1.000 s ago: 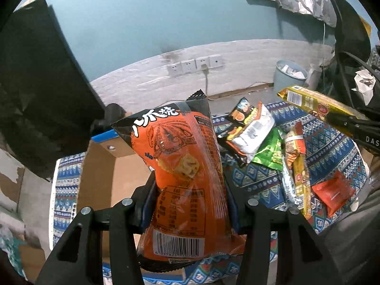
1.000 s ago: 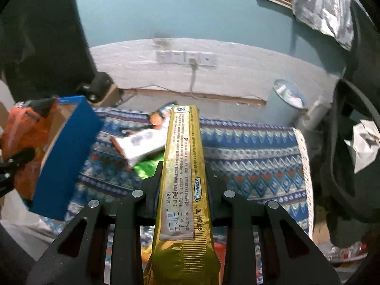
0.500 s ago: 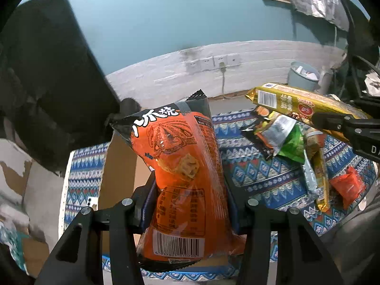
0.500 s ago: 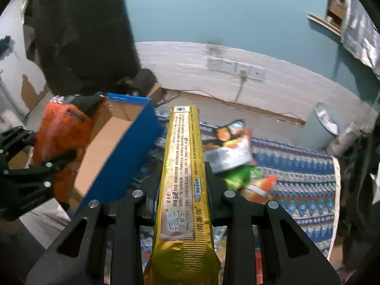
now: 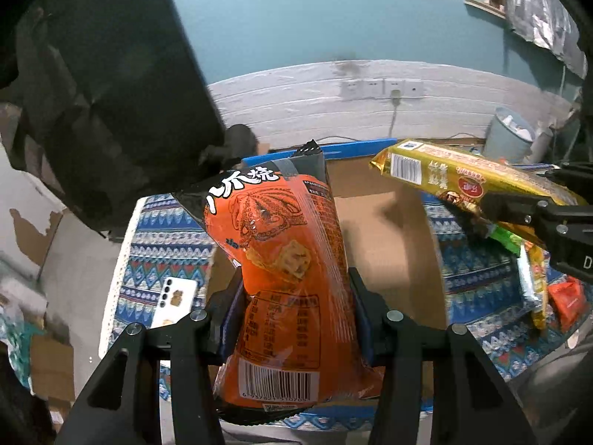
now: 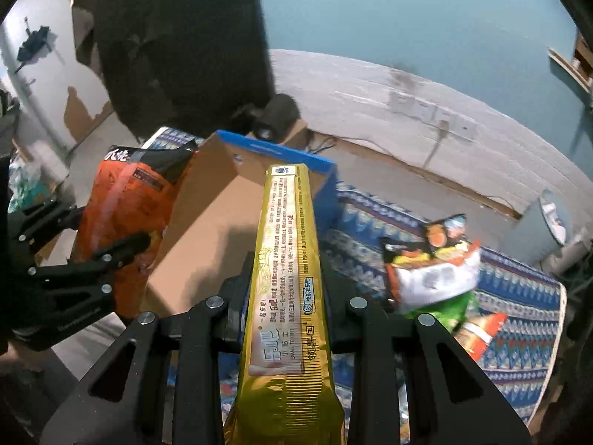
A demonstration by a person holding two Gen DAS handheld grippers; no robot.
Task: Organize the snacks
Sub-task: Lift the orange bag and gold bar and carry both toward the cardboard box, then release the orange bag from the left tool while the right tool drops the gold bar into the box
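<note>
1. Clamping the lower half of a glossy orange plastic snack bag [image 5: 281, 259] with a black crimped top, the left gripper [image 5: 294, 311] has its matte black fingers [image 5: 229, 307] pressed into both crinkled sides; a barcode panel shows below the grip.
2. Pinched between the narrow black fingers [image 6: 233, 296] of the right gripper [image 6: 287, 296] is a long, flat, shiny gold foil biscuit pack [image 6: 287, 278] with fine printed text and a serrated seal at the near end.
3. An open rectangular cardboard box [image 5: 389, 244] with bare brown inner walls and a blue outer skin is the landmark: the orange bag hangs above its left part, and the gold pack's far tip [image 5: 404, 165] reaches over its right rim.
4. Under the box lies a woven cloth [image 6: 519, 296] in blue, white and red zigzag bands.
5. Right of the box on that cloth sits a loose heap of crumpled snack packets [image 6: 433, 278], white, green, orange and black.
6. Left of the box a white slab-shaped phone [image 5: 174, 300] lies flat on the cloth.
7. Beyond the box, a pale round bin [image 5: 509, 133] stands by a white-painted, rough lower wall with sockets [image 5: 381, 87], teal smooth wall above.
</note>
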